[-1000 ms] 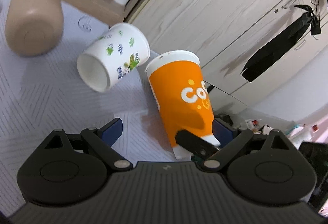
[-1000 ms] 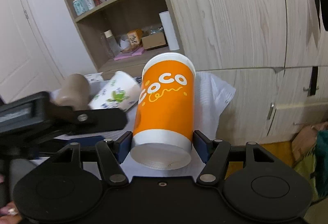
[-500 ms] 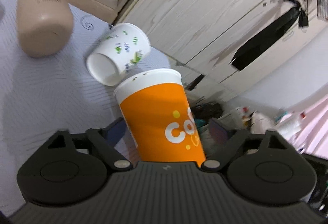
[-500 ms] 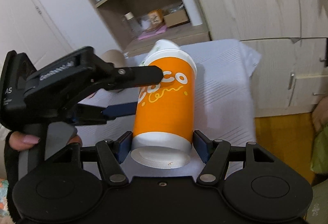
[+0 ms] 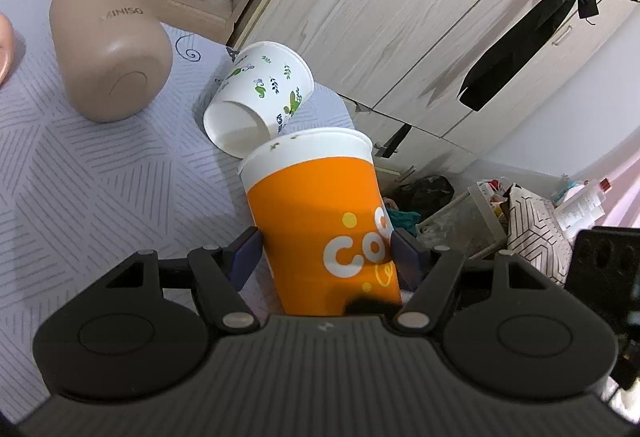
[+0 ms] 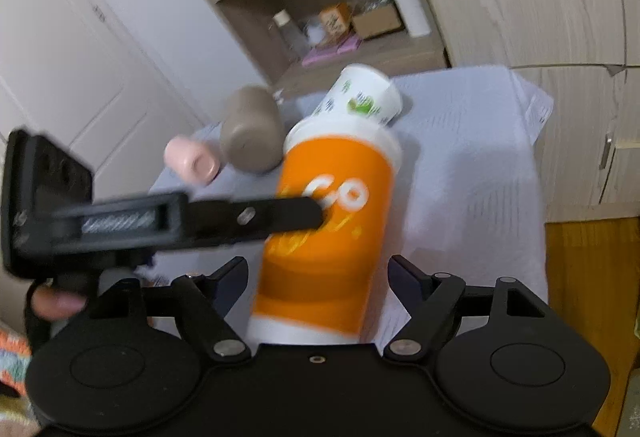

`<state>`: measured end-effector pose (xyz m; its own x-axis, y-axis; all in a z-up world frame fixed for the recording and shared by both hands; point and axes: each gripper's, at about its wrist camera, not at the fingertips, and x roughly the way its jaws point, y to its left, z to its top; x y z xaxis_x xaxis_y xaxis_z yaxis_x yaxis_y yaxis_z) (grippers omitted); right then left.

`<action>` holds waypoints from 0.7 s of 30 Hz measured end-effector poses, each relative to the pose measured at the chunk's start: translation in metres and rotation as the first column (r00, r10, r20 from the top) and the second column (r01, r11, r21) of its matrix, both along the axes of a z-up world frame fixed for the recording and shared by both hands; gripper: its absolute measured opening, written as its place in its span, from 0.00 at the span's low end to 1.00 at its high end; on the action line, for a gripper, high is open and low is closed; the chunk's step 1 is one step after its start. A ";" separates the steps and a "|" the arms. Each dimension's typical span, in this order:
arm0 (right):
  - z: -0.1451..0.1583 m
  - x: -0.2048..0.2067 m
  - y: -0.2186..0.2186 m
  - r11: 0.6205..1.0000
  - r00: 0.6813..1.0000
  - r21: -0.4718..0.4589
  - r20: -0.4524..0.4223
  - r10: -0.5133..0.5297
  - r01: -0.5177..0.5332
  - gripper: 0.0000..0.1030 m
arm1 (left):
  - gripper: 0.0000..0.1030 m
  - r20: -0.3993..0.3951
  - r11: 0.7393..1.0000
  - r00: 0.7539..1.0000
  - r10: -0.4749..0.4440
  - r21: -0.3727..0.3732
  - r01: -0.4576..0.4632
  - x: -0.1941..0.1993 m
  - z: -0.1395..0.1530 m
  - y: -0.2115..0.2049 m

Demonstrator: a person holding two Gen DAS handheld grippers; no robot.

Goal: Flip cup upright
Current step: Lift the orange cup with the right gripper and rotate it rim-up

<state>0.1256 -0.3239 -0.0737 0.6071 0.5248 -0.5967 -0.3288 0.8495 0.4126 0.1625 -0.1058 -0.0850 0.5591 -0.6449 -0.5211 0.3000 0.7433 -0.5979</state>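
Observation:
An orange paper cup (image 5: 316, 217) with a white rim and white lettering sits between my left gripper's (image 5: 324, 253) blue fingers, which press on both its sides. In the right wrist view the same orange cup (image 6: 336, 237) stands tilted between the spread fingers of my right gripper (image 6: 318, 277), with gaps on both sides. The left gripper's finger (image 6: 280, 217) lies across the cup's side there. The cup's bottom end is hidden behind the gripper bodies.
A white floral paper cup (image 5: 260, 101) lies on its side on the grey patterned cloth (image 5: 80, 173). A tan bottle (image 5: 108, 49) and a pink cup (image 6: 190, 161) lie beyond it. Wooden shelves and cabinets (image 5: 392, 17) stand behind the table edge.
My left gripper has closed onto the orange cup. My right gripper has opened off the cup and its fingers now stand apart from it. The right view has shifted and blurred.

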 end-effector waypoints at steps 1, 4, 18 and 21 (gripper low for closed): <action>-0.001 0.002 0.000 1.000 1.000 0.008 -0.001 0.006 -0.006 0.80 | 0.67 -0.002 1.000 1.000 -0.005 -0.009 0.005 0.000 -0.001 0.001; -0.003 0.008 0.001 0.998 0.999 0.053 -0.009 0.038 -0.038 0.75 | 0.67 -0.014 1.000 1.000 -0.021 -0.022 0.020 -0.001 -0.002 0.004; 0.013 -0.039 0.021 0.992 0.974 -0.026 0.187 0.126 -0.124 0.71 | 0.67 0.157 0.996 0.985 -0.072 0.066 0.062 -0.047 0.024 0.020; 0.017 -0.049 0.037 0.985 0.959 -0.078 0.228 0.169 -0.155 0.71 | 0.67 0.206 0.994 0.975 -0.078 0.092 0.060 -0.062 0.026 0.033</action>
